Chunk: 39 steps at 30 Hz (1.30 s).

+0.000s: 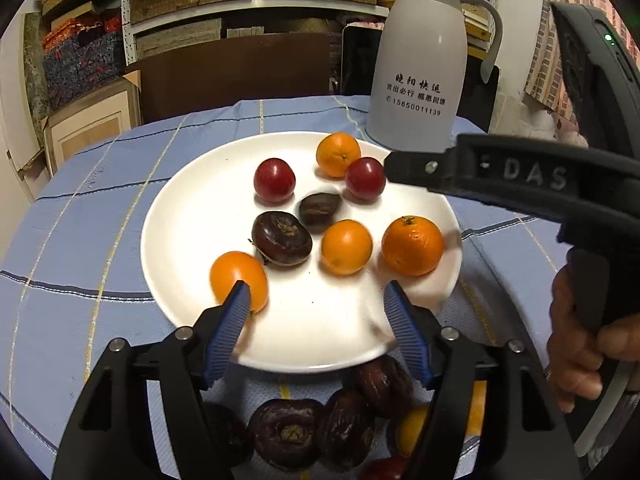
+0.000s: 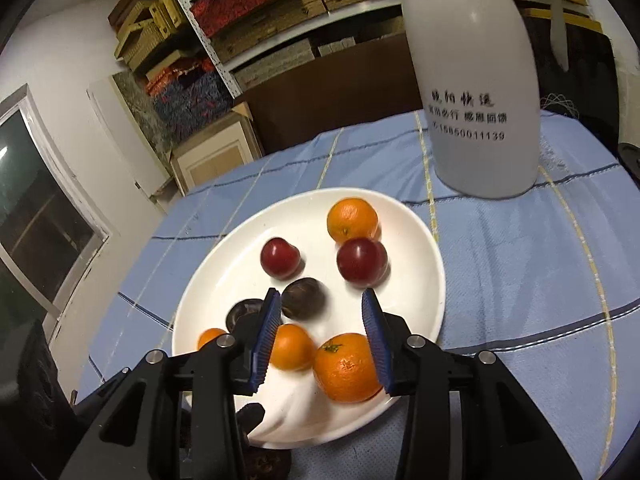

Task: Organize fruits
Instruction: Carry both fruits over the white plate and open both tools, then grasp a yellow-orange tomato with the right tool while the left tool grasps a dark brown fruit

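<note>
Both my hand-held grippers wide open, holding nothing: left hand-held gripper (image 1: 316, 300), right hand-held gripper (image 2: 320, 340) over plate (image 1: 192, 208). Dark fruits (image 1: 288, 432) wait on counter (image 1: 80, 216) near plate. Judged next: fetch one.

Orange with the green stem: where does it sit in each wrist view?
Left wrist: stem orange at the plate's right edge, right of centre.
Right wrist: stem orange at bottom centre, just inside the right tongs' right finger.
Shared landmark: white flask behind the plate.
</note>
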{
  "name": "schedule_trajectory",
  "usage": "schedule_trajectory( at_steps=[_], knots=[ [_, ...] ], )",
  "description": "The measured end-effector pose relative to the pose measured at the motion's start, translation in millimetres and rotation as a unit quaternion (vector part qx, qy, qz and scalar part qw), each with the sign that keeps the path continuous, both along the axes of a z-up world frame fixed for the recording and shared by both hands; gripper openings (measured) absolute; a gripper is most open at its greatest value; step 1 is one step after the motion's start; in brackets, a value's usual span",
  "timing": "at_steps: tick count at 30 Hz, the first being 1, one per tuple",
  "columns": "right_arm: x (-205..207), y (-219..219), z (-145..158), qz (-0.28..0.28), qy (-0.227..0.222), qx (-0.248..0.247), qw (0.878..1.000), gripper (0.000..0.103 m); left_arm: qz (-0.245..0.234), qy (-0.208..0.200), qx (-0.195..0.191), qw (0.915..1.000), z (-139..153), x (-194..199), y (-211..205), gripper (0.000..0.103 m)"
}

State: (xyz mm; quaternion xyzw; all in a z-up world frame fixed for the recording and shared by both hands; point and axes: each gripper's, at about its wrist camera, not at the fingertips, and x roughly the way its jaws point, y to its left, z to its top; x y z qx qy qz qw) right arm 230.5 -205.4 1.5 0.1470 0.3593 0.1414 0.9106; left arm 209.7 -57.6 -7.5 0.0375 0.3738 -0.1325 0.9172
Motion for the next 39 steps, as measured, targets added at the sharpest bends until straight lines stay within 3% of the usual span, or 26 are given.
schedule_trajectory(
  at_steps=[8,11,17,27,34,39],
  knots=[
    [-39.2,0.6,14.5,0.004,-0.026,-0.013,1.0,0.047,0.022,-0.05,0.021,0.9983,19.6,-26.6,5.2,0.074],
    [-57.8,-0.8,13.9,0.002,-0.031,-0.015,0.999,0.047,0.035,-0.074,0.034,0.996,27.4,-40.0,4.9,0.086],
    [-102.6,-9.4,-4.3,-0.005,-0.029,-0.028,0.999,0.053,0.058,-0.104,0.036,0.9922,37.3,-71.2,15.9,0.094],
    [-150.9,-15.3,-24.4,-0.002,-0.019,-0.044,0.999,0.068,0.094,-0.09,0.001,0.9915,31.8,-114.4,52.6,0.098],
    [-158.2,-0.6,-36.9,0.015,-0.009,-0.08,0.997,0.069,0.12,-0.09,-0.033,0.9882,34.0,-127.0,75.4,0.098],
    [-157.4,-0.8,-38.2,0.013,-0.006,-0.082,0.997,0.069,0.125,-0.087,-0.035,0.9877,34.2,-126.3,77.3,0.098]
  ],
)
